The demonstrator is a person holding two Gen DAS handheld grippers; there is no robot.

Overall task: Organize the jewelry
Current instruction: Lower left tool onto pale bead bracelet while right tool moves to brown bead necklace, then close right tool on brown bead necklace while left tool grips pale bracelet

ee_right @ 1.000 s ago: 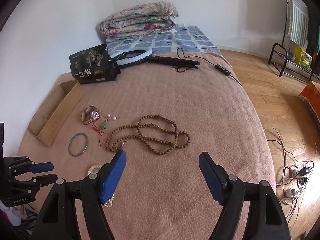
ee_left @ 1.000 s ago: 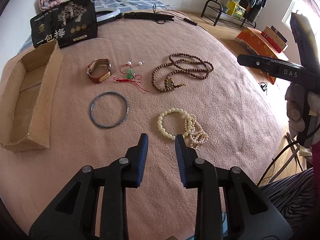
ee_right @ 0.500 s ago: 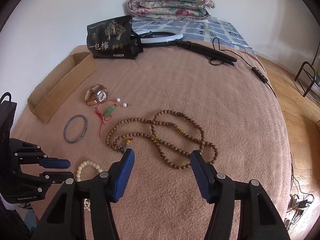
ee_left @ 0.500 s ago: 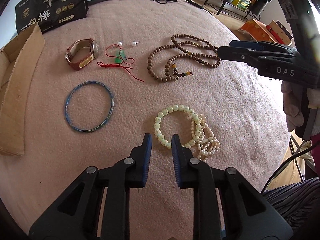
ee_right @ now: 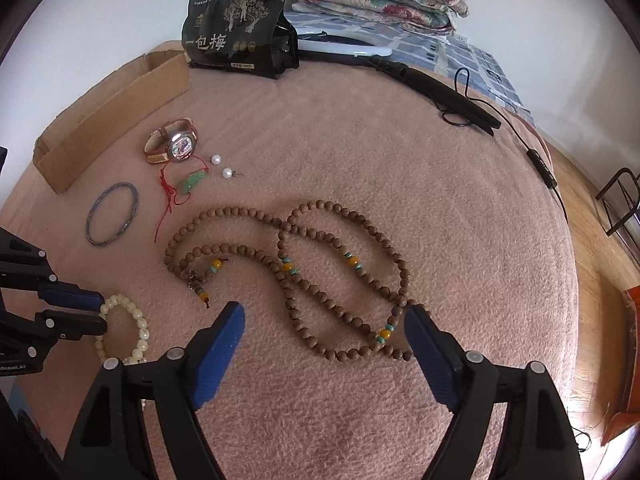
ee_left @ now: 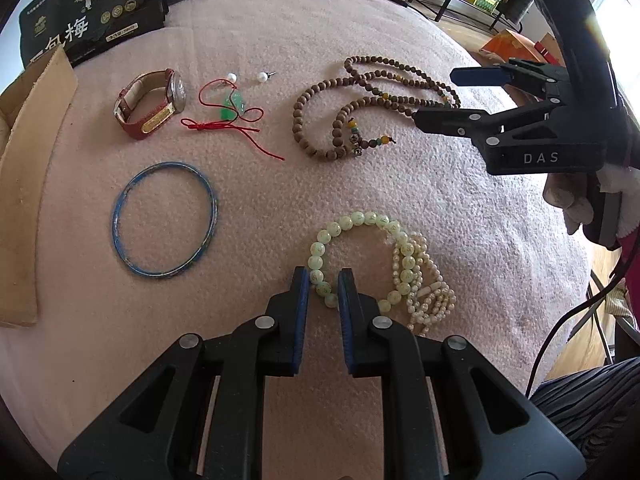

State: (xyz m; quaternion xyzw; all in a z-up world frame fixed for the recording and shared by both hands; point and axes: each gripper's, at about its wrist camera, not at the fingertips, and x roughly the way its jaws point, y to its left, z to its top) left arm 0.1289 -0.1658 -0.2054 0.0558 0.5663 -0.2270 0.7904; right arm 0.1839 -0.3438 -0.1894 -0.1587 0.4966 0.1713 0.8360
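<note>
the pale green bead bracelet (ee_left: 352,256) lay on the pink blanket (ee_left: 460,220) beside a tangle of small pearls (ee_left: 430,296). the left claw (ee_left: 323,280) was closing narrowly around its beads, pads not yet pressing. the right claw (ee_right: 324,320) was opening wide over the brown bead necklace (ee_right: 304,264), gripping nothing.

A blue bangle (ee_left: 165,219), a red-strapped watch (ee_left: 150,103) and brown beads (ee_right: 296,264) lie on a pink blanket (ee_left: 440,208).

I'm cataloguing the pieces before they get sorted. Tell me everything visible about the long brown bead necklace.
The brown bead necklace is one long strand of small round wood-looking beads, broken by a few amber and turquoise accent beads, with a short tassel-like end. It lies flat in loose overlapping loops on the pink blanket. The right gripper stands over its near loop, jaws opening, not visibly touching it.
</note>
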